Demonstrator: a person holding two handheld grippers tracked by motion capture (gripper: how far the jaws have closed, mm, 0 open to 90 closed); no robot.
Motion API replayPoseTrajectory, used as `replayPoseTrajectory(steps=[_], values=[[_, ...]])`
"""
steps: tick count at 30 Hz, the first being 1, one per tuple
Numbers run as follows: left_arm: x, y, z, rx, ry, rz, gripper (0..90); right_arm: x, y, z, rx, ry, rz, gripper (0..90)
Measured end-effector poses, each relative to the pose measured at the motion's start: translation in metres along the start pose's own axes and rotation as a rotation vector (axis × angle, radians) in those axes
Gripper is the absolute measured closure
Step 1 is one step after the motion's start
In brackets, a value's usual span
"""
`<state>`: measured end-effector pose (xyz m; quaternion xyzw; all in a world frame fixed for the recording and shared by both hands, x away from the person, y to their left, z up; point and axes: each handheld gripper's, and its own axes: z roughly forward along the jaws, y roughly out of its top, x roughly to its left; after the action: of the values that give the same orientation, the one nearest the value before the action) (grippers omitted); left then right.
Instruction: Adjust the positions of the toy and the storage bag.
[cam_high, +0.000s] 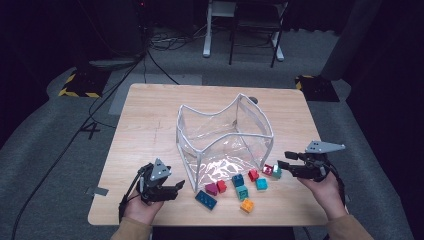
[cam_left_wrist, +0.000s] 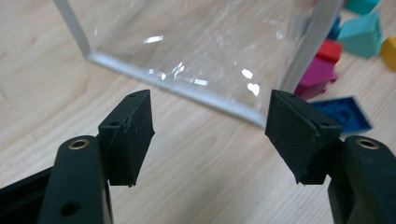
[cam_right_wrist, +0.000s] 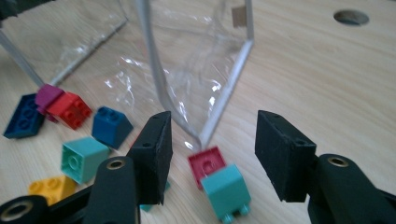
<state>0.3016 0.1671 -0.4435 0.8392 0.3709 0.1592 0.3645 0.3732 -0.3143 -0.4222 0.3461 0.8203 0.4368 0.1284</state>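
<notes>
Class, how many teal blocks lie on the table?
3. One teal block by the right gripper, one beside the orange block, one between them. None seems hidden.

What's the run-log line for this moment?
left gripper: open, empty, facing clear bag | right gripper: open, over teal block | blocks loose on table

A clear bag (cam_high: 225, 135) stands on the middle of the table (cam_high: 145, 125), its open side toward the person. A scatter of blocks (cam_high: 240, 187) lies on the table just before the bag's mouth, toward its right. The left gripper (cam_high: 177, 186) sits near the table's front edge, left of the blocks. The right gripper (cam_high: 284, 159) is at the bag's right front corner, with two blocks (cam_right_wrist: 219, 179) lying touching on the table between its spread jaws.
</notes>
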Motion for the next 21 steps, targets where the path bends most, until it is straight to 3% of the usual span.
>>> replayPoseTrajectory(steps=[7, 15, 21], values=[[0.008, -0.026, 0.020, 0.062, 0.002, -0.015, 32.6, -0.010, -0.027, 0.010, 0.053, -0.010, 0.026, 44.3], [0.018, -0.041, 0.026, 0.121, 0.036, -0.005, 31.9, -0.011, -0.042, 0.029, 0.108, -0.005, 0.028, 43.4], [0.025, -0.051, 0.024, 0.106, 0.030, -0.019, 31.1, -0.010, -0.047, 0.042, 0.146, -0.002, 0.013, 43.5]])
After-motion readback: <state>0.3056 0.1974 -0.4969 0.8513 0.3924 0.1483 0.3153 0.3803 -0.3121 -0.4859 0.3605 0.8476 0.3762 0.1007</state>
